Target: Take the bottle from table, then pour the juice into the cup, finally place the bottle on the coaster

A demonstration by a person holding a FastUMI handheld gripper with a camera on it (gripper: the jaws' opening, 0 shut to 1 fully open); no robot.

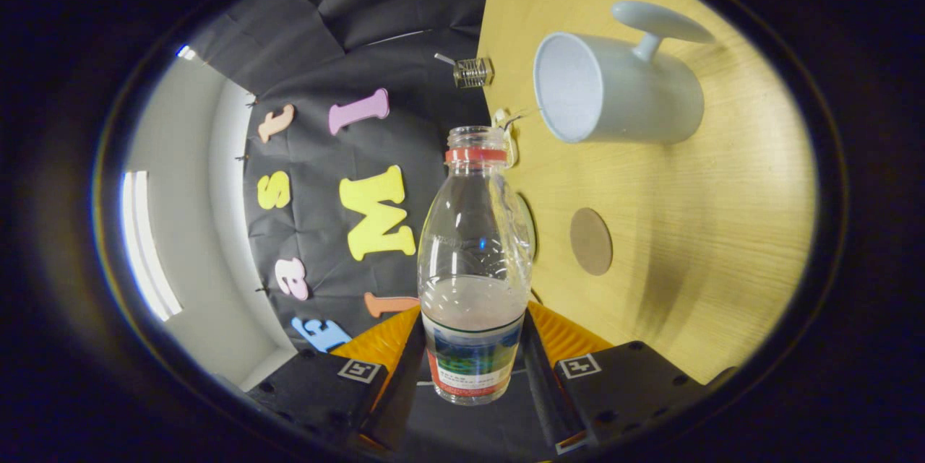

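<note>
My gripper (473, 347) is shut on a clear plastic bottle (473, 261), both fingers pressing its labelled lower part. The bottle has no cap, a red ring under its mouth, and pale liquid filling about its lower third. The view is rolled sideways, so the wooden table (686, 246) stands like a wall beside the bottle. A white cup (614, 91) with a handle stands on that table, its open mouth facing the bottle's side, beyond and off to the side of the bottle's neck. A round brown coaster (590, 240) lies on the table closer to the fingers, beside the bottle's middle.
A small wire clip (472, 73) sits at the table's far edge by the black cloth wall (325, 181). A small white cable piece (506, 122) lies at the table edge just behind the bottle's mouth. A pale wall with a lit strip (144, 246) stands beyond the cloth.
</note>
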